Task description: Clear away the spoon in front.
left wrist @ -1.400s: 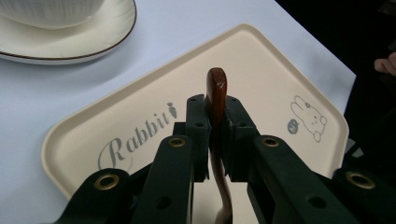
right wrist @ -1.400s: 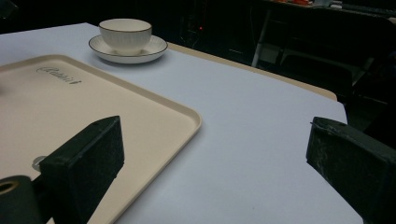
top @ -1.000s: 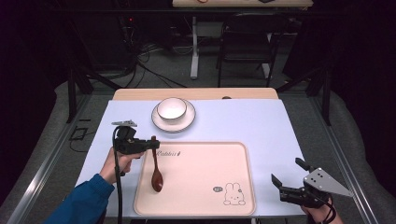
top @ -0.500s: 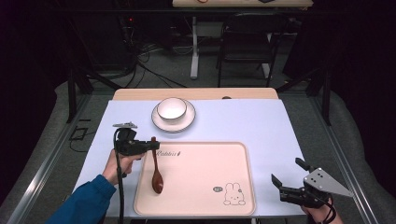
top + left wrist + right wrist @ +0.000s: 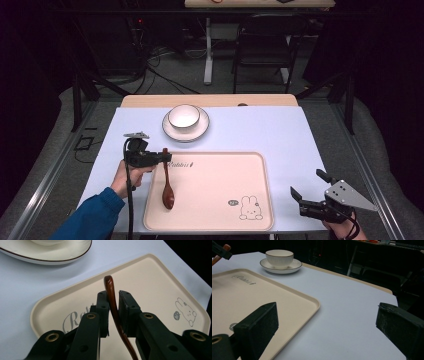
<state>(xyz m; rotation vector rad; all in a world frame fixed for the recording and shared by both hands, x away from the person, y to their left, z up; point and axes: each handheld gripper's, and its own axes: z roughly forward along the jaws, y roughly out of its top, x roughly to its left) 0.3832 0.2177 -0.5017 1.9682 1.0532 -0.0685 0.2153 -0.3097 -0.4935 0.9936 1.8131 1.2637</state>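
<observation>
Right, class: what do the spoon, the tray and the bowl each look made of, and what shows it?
Spoon: probably lacquered wood or brown plastic; glossy red-brown with a bright highlight along the handle.
Tray: likely matte plastic or melamine; even cream surface, moulded rounded rim, printed rabbit.
Bowl: apparently glazed ceramic; smooth white with a thin dark rim line, on a matching saucer.

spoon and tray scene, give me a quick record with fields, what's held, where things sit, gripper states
held: wooden spoon, handle between the pads of the left gripper
spoon bowl: low over the left part of the tray; contact unclear
left gripper: shut on the spoon handle
right gripper: open, nothing between its jaws, off the tray's right edge
cup: on a saucer, beyond the tray
surface: pale blue tabletop
</observation>
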